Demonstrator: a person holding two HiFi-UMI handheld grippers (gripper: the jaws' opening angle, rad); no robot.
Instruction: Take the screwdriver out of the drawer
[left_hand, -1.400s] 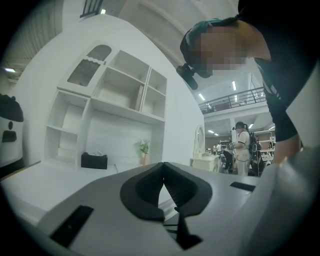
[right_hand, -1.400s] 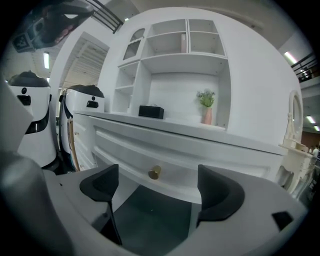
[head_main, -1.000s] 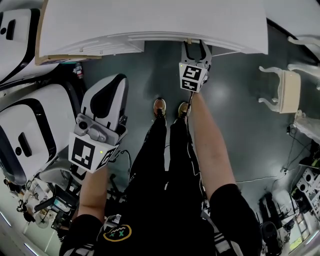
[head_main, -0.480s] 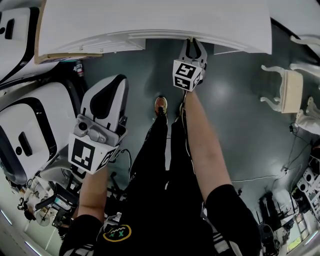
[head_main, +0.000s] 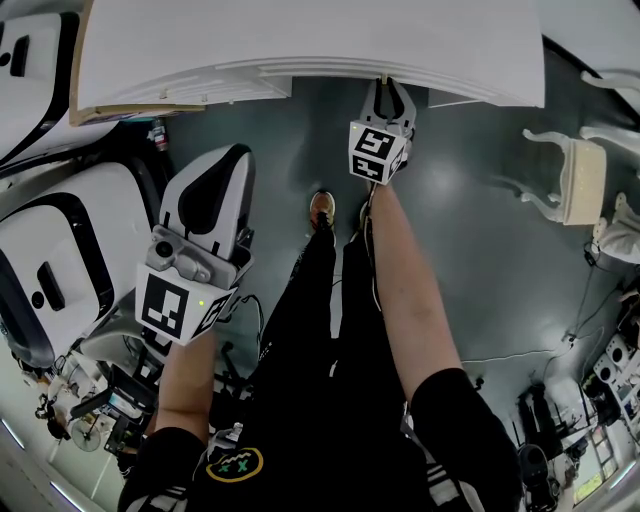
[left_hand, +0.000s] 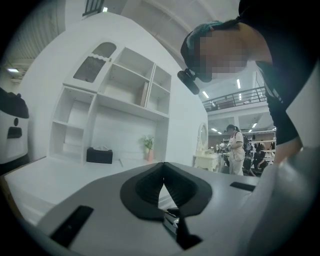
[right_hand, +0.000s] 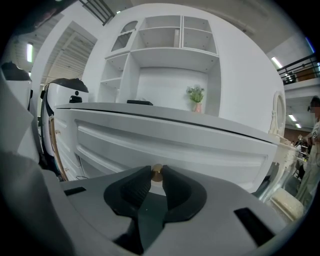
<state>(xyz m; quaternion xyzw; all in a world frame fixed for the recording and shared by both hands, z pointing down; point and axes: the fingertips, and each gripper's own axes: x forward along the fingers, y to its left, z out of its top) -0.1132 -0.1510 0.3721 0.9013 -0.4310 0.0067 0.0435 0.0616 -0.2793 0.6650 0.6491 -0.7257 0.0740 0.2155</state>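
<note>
A white desk (head_main: 300, 50) stands in front of me, and its drawer front (right_hand: 175, 145) with raised moulding is closed. A small brass knob (right_hand: 157, 171) sticks out of that drawer, seen in the head view under the desk edge (head_main: 381, 80). My right gripper (right_hand: 156, 176) is shut on this knob, one dark pad on each side; in the head view my right gripper (head_main: 384, 88) reaches up to the desk edge. My left gripper (head_main: 232, 158) hangs back at the left, away from the desk, its jaws (left_hand: 162, 170) shut on nothing. No screwdriver is in sight.
Large white and black machines (head_main: 60, 260) crowd the left side, close to my left gripper. A white chair (head_main: 575, 180) stands at the right, with cables and gear on the floor behind it. My legs and shoes (head_main: 320, 212) are below the desk edge. Shelves with a small plant (right_hand: 196, 95) rise above the desk.
The right gripper's jaws, spread around the knob a second ago, have closed onto it. The left gripper has stayed where it was.
</note>
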